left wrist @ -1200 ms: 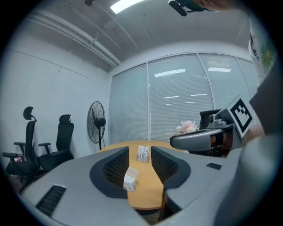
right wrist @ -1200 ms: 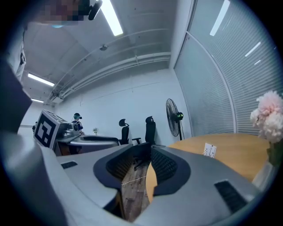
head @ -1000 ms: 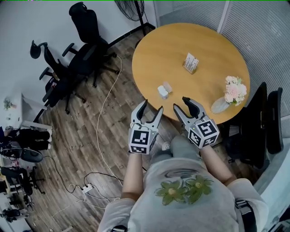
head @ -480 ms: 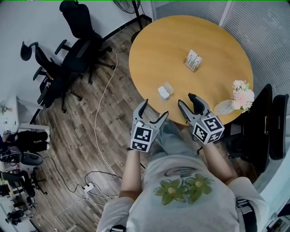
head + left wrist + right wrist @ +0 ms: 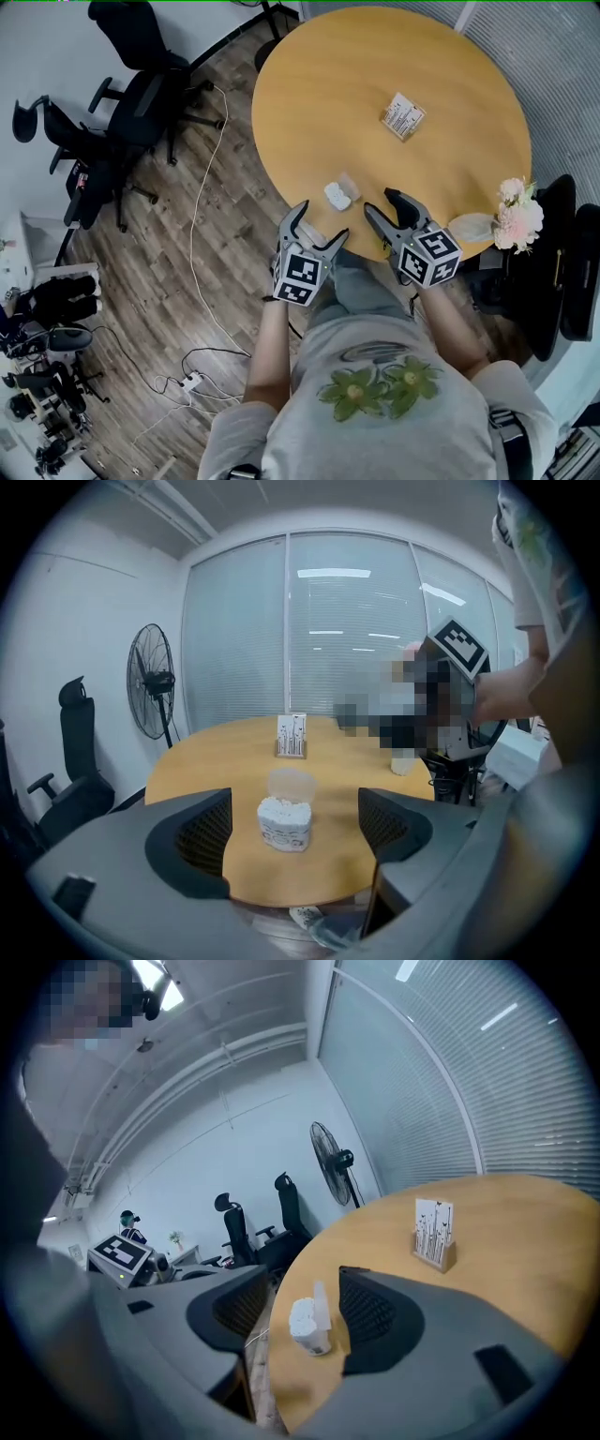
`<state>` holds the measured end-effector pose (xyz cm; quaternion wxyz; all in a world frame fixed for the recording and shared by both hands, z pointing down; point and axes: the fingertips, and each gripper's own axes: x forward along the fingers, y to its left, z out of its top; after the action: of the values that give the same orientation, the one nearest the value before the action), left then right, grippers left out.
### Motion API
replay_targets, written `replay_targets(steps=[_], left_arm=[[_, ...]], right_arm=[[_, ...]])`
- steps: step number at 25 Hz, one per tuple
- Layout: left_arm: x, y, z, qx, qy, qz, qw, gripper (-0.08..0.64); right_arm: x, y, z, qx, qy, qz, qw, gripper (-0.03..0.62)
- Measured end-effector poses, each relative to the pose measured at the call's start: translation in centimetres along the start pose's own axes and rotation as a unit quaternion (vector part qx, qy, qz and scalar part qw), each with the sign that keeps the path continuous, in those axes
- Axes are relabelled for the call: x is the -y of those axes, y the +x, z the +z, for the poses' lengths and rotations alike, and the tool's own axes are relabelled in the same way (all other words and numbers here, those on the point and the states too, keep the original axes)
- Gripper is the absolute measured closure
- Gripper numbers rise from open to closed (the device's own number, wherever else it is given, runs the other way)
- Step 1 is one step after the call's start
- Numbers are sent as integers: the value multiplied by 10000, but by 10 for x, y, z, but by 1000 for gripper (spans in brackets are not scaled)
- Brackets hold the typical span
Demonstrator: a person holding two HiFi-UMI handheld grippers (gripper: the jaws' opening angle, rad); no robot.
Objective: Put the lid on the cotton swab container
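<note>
The cotton swab container [image 5: 336, 196], a small white tub full of swabs, stands uncovered near the near edge of the round wooden table [image 5: 450, 66]. Its translucent lid [image 5: 350, 184] rests beside it, just farther in. In the left gripper view the container [image 5: 284, 824] is ahead with the lid [image 5: 292, 785] behind it. In the right gripper view the lid [image 5: 322, 1307] is next to the container [image 5: 306, 1324]. My left gripper [image 5: 320, 223] and right gripper [image 5: 380, 206] hover at the table edge, short of the container. Both jaws have just been opening and hold nothing.
A card holder [image 5: 403, 116] stands mid-table and a flower vase [image 5: 514, 211] at the right edge. Black office chairs [image 5: 141, 84] and a floor cable [image 5: 202, 216] are to the left. A standing fan [image 5: 155, 682] and glass partitions are beyond the table.
Both grippers have dropped lower and come closer to the table's near edge and the container. Their jaws stand wider than before.
</note>
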<state>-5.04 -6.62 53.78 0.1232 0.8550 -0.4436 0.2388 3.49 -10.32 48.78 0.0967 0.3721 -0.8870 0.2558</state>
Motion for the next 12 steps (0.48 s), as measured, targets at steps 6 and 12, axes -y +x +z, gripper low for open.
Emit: replay_targets(steps=[6,12], left_arm=[[-5,31,-16,-384,202,-388,9983,138],[-11,56,-26,-610,376,-575,9958,138]], right_arm=[[14,30,-12,-364,373,106,9986,354],[25,52,-22,-599,515,161,9967,354]])
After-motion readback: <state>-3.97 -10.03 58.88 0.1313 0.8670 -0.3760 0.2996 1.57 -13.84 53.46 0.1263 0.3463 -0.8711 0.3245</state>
